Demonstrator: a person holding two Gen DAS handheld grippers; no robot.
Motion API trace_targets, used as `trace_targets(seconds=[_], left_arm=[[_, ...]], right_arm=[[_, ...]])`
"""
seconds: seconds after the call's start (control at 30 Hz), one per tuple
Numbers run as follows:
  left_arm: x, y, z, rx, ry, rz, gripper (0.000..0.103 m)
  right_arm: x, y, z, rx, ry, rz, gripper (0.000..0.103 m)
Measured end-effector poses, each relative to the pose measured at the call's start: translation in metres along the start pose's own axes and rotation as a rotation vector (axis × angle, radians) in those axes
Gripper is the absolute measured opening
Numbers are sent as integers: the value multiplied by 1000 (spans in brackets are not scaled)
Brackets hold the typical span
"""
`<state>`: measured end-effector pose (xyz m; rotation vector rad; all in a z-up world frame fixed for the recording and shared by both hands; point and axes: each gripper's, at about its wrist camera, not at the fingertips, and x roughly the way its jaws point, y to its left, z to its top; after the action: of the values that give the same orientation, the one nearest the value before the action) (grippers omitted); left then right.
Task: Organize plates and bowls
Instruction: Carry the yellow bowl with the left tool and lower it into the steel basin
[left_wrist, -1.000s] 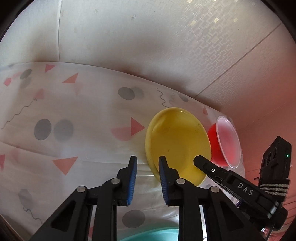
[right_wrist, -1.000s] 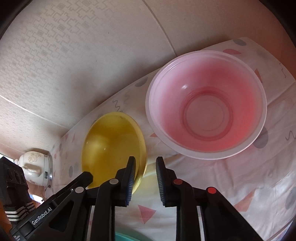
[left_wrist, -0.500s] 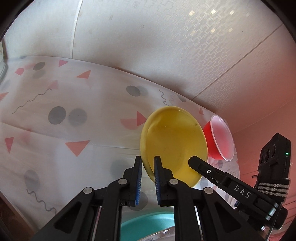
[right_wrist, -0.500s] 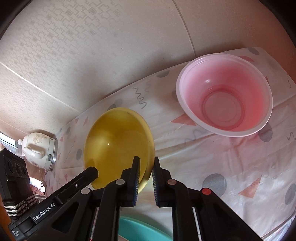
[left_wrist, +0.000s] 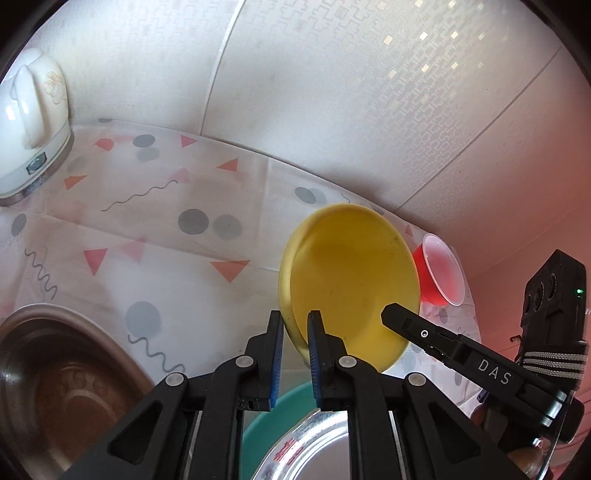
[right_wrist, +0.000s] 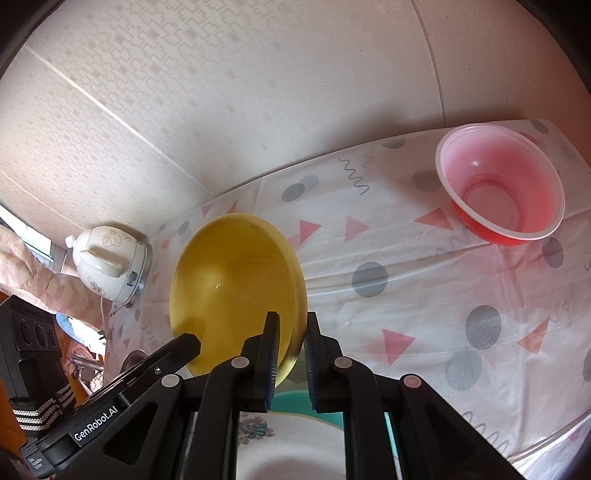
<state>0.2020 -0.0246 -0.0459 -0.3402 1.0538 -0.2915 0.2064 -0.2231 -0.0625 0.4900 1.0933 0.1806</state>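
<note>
Fingers (left_wrist: 313, 350) of both grippers clamp the yellow plate's (left_wrist: 351, 273) rim; teal dish (left_wrist: 273, 413) mostly hidden.

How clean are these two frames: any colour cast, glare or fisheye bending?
Left wrist view: pink cast down the right side, wall seams bowed, black corners, steel bowl dim in shade. Right wrist view: sharp, small glint inside the yellow bowl, tablecloth edge curved by the lens.

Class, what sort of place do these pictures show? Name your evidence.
Probably a home dining or kitchen table: a patterned tablecloth, a white electric kettle, and a yellow bowl beside a red plastic bowl.
</note>
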Motion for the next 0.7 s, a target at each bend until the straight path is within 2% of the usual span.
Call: trace_targets(seconds=[0.27, 0.7], left_arm=[[-39, 28, -16, -29, -47, 23, 13], [-107, 102, -52, -144, -127, 82, 13]], right_arm=[[2, 39, -18, -77, 27, 43, 13], [29, 117, -65, -245, 137, 128, 14]])
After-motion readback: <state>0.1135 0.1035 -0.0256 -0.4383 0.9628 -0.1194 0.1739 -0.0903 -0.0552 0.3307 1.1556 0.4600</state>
